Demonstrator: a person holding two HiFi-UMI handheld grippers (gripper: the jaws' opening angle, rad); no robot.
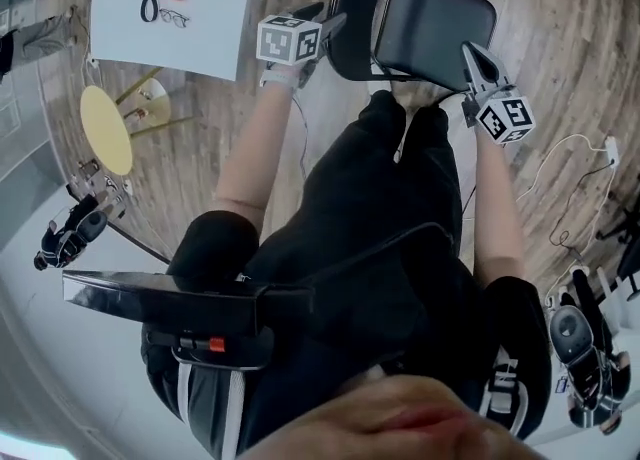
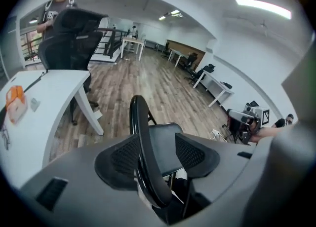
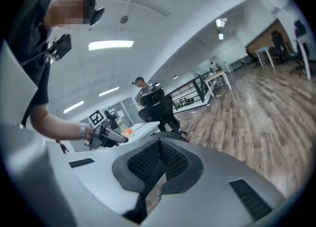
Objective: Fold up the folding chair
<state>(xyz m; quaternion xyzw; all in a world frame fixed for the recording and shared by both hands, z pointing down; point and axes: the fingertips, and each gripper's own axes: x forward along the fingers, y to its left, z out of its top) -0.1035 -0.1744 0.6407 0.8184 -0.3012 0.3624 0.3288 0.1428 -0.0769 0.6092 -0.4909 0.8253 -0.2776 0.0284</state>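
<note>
Partly hidden folding chair [image 1: 435,23] — left gripper [image 2: 158,153] agape astride backrest [image 2: 142,137], right gripper [image 3: 159,161] closed.

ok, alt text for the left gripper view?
The left tongs stand open around the folding chair's curved black back frame, which rises between the pads; the black seat shows just beyond. A white table stands to the left on a wooden office floor.
</note>
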